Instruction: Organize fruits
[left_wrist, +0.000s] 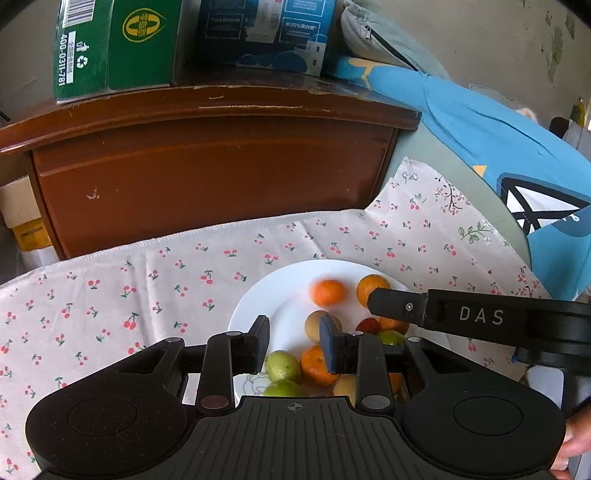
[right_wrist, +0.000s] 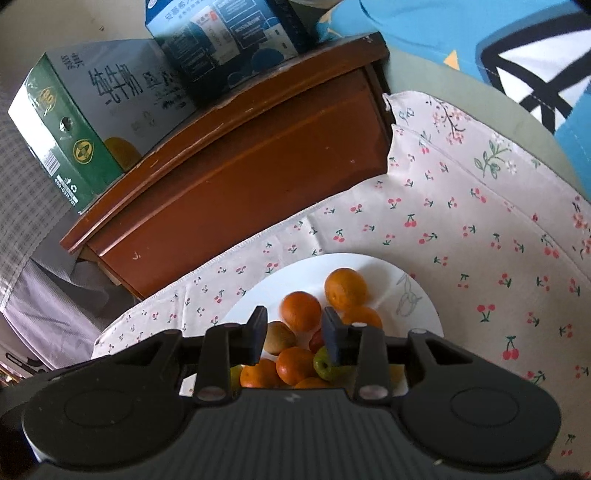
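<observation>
A white plate (left_wrist: 266, 291) on a cherry-print cloth holds several fruits: oranges (left_wrist: 328, 292), green fruits (left_wrist: 282, 365), a brownish-yellow fruit (left_wrist: 314, 325) and a red one (left_wrist: 367, 326). My left gripper (left_wrist: 294, 341) is open and empty just above the plate's near side. The right gripper's black finger (left_wrist: 399, 308) reaches in from the right over the fruits. In the right wrist view the plate (right_wrist: 388, 273) shows the oranges (right_wrist: 301, 310), a green fruit (right_wrist: 325, 365) and a brownish fruit (right_wrist: 279, 338). My right gripper (right_wrist: 294, 334) is open and empty over them.
A brown wooden cabinet (left_wrist: 207, 166) stands behind the cloth (left_wrist: 110, 295), with a green carton (left_wrist: 118, 48) and a blue carton (left_wrist: 266, 33) on top. A blue patterned bedcover (left_wrist: 498, 147) lies to the right. The cabinet also shows in the right wrist view (right_wrist: 240, 184).
</observation>
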